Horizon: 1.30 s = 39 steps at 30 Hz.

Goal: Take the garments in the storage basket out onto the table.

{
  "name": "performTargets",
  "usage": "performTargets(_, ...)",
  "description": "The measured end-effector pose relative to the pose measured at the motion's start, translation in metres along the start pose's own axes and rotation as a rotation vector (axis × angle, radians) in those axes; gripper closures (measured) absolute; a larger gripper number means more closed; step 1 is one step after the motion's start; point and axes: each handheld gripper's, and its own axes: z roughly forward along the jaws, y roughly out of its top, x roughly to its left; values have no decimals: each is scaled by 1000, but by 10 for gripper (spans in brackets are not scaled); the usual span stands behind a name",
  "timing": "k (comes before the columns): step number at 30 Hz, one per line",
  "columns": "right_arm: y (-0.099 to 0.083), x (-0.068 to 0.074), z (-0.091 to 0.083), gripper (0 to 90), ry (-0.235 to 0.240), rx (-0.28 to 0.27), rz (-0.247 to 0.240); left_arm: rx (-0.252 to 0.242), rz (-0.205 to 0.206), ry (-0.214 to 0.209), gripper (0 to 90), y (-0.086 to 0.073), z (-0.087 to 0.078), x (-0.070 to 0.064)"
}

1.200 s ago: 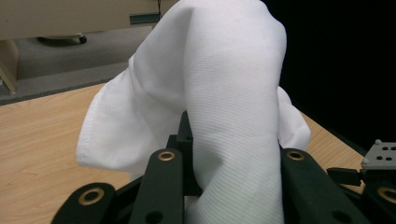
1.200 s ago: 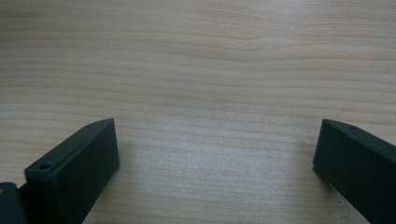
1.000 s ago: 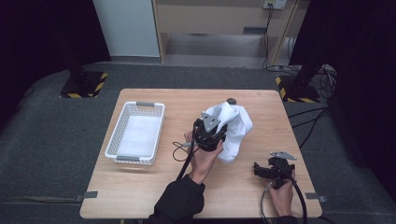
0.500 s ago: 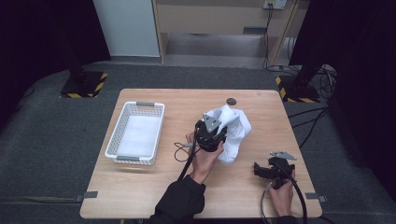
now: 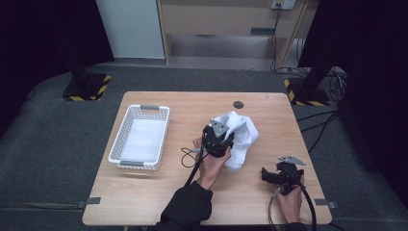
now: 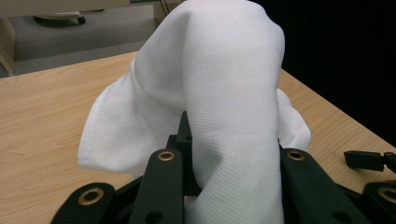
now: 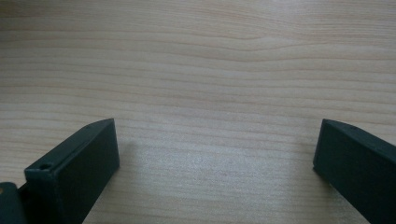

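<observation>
Left gripper [image 5: 219, 139] clenched on white cloth [image 5: 240, 137], drawn slightly toward basket [image 5: 139, 137] since a second ago (likely destination). Right gripper [image 5: 281, 175] spread wide, idle on table [image 5: 159, 202].

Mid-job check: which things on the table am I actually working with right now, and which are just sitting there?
In play:
- white cloth, pinched and lifted off the table by the left gripper
- white basket, probably where the cloth goes, though that is a guess

Idle:
- right gripper, jaws wide apart over bare table, holding nothing
- small dark round disc near the far edge
</observation>
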Motion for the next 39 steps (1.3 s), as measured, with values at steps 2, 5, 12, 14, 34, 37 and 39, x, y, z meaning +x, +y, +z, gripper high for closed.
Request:
performTargets(2,0,0,0,3,0,0,0,4,-1,1,710,-1,1,0)
performTargets(5,0,0,0,3,0,0,0,7,-3,3,709,-2,3,0)
performTargets(12,0,0,0,3,0,0,0,25,-1,2,705,-8,9,0)
performTargets(14,0,0,0,2,0,0,0,29,-2,1,705,-8,10,-1)
performTargets(34,0,0,0,2,0,0,-2,70,-1,-1,706,-23,26,-2)
performTargets(37,0,0,0,3,0,0,-1,76,0,1,706,-26,29,-3)
performTargets(39,0,0,0,2,0,0,-1,82,-1,2,705,-28,31,-3)
